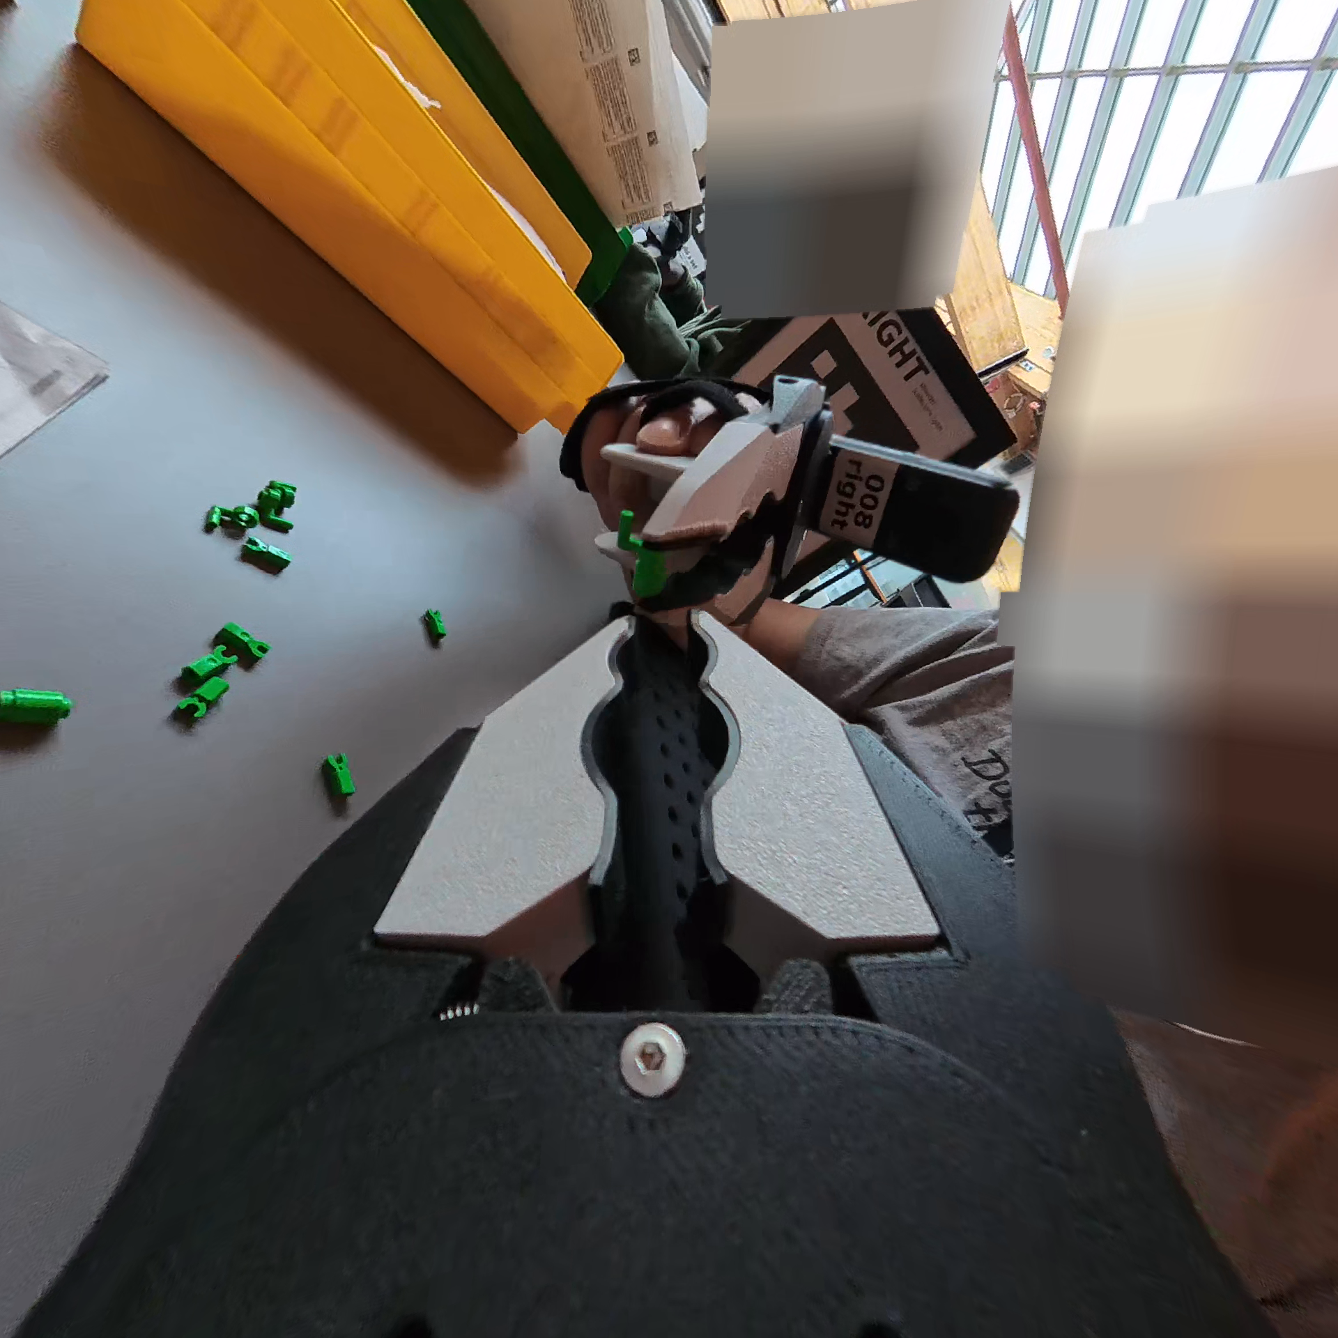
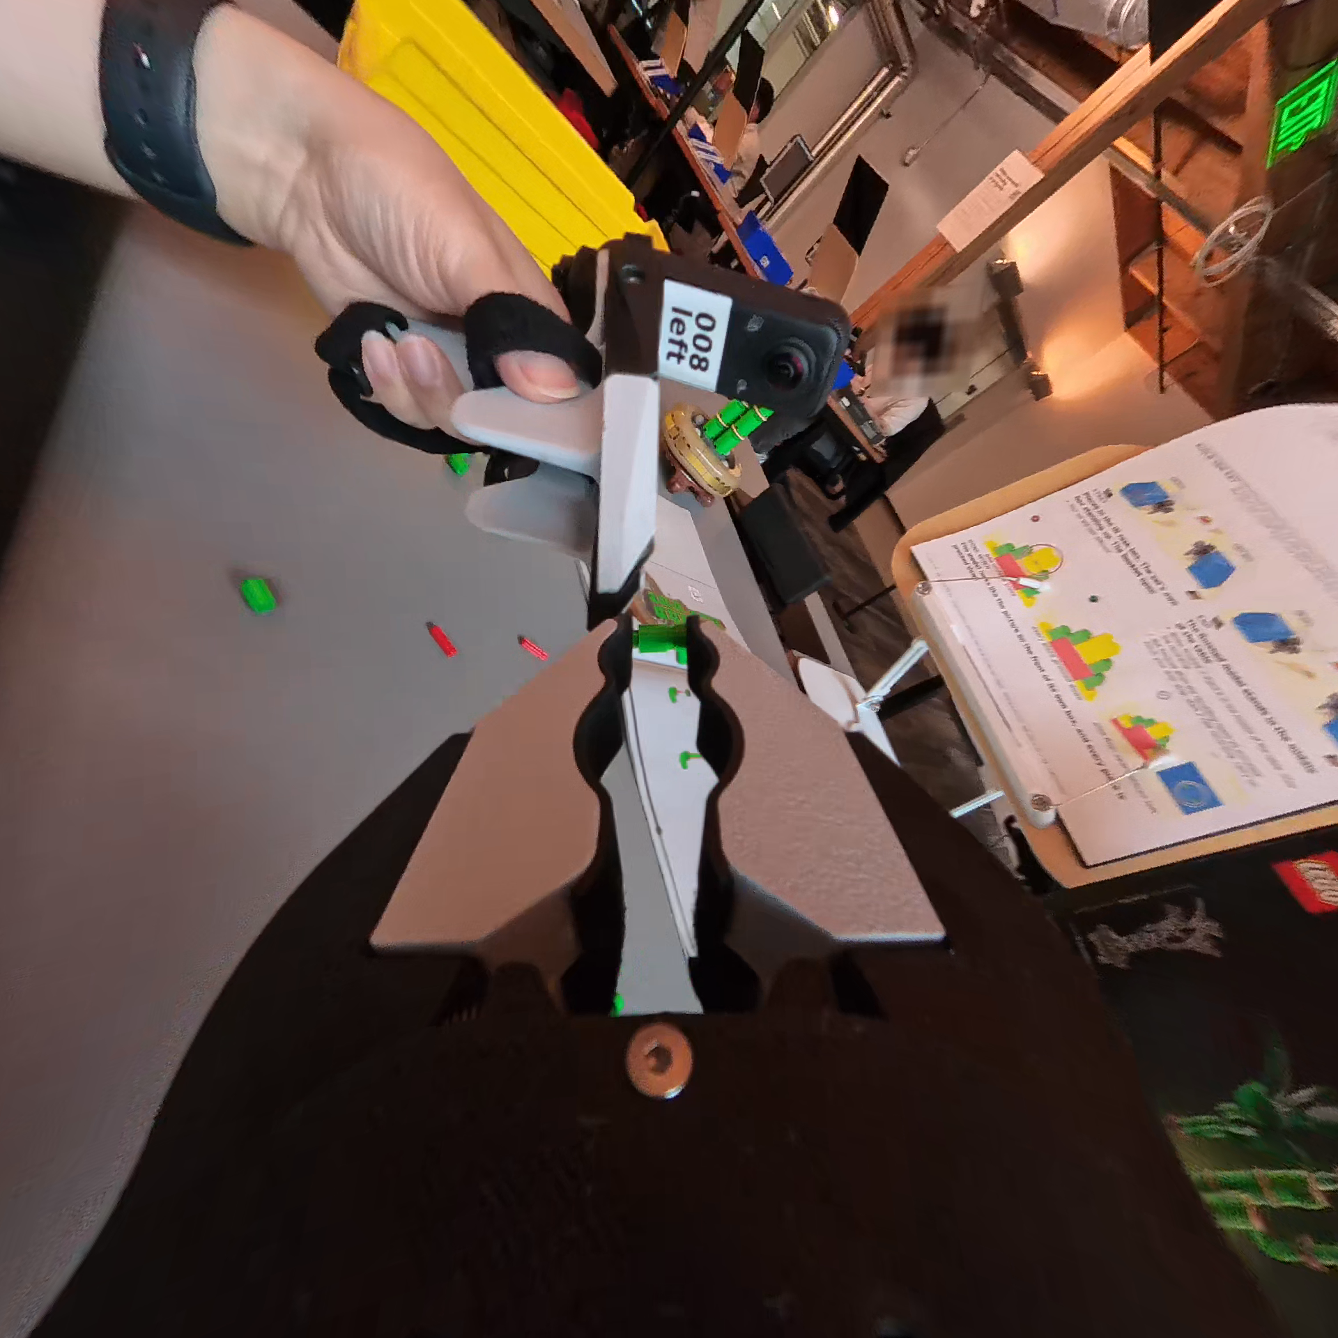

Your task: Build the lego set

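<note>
My right gripper point(image 2: 655, 631) is shut on a small green lego piece point(image 2: 657, 640), held above the grey table point(image 2: 217, 507). In the left wrist view the same gripper point(image 1: 637, 539) shows the green piece point(image 1: 643, 561) at its tips. My left gripper point(image 1: 662, 619) points at it from just below, jaws a narrow gap apart with nothing seen between them. From the right wrist view the left gripper point(image 2: 607, 612) is side-on, its tip right beside the green piece. A gold ring assembly with green stalks point(image 2: 706, 449) stands behind.
Several loose green pieces point(image 1: 242, 641) lie on the table point(image 1: 181, 869) to the left. A yellow bin point(image 1: 347, 217) stands behind them. Two red pieces point(image 2: 442, 638) lie near a white booklet point(image 2: 666, 796). An instruction sheet on a stand point(image 2: 1158, 615) and the set's dark box point(image 2: 1231, 1013) are at right. Only a small space, under 4 cm, lies between the two pairs of fingers.
</note>
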A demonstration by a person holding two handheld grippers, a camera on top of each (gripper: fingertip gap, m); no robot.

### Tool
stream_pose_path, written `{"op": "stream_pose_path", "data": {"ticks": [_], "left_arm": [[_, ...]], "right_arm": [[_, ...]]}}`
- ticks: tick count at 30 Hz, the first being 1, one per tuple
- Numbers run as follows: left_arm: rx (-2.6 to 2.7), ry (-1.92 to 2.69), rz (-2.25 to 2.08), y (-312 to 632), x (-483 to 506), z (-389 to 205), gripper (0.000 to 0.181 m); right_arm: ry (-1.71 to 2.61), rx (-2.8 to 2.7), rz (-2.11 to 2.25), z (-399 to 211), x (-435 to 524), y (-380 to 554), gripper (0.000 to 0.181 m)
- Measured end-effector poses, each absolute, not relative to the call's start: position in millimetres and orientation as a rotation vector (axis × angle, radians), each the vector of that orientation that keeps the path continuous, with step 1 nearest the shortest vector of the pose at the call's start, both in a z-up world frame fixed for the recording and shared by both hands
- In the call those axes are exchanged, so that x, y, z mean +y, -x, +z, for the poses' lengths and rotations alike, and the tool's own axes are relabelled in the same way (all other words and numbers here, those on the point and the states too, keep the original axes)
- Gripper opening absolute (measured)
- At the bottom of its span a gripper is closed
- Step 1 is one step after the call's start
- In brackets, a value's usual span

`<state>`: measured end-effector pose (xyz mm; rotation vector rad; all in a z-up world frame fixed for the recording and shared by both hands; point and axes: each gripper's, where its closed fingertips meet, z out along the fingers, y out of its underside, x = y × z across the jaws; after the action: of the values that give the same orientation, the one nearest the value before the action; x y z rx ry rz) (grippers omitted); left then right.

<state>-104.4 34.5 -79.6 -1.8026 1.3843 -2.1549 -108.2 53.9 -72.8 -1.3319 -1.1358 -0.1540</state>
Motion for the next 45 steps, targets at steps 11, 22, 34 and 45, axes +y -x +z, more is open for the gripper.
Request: {"op": "stream_pose_path", "data": {"ticks": [11,22,34,45], "left_arm": [[1.395,1.793,-1.905,98.6,49.0,-89.6,0.018],[1.405,1.696,-2.057,100.2,35.5,-73.8,0.004],[1.474,1.734,-2.072,101.2,28.2,-82.5,0.005],[1.107,1.746,-2.026,114.3,88.0,-60.8,0.044]], "right_arm": [[1.332,-1.214,-0.235,-84.6,54.6,110.2,0.012],[1.275,-1.179,-0.233,-74.1,52.2,113.8,0.028],[1.285,-1.253,-0.245,-85.3,49.5,118.9,0.013],[1.380,-1.138,-0.069,-70.7,49.2,106.9,0.011]]}}
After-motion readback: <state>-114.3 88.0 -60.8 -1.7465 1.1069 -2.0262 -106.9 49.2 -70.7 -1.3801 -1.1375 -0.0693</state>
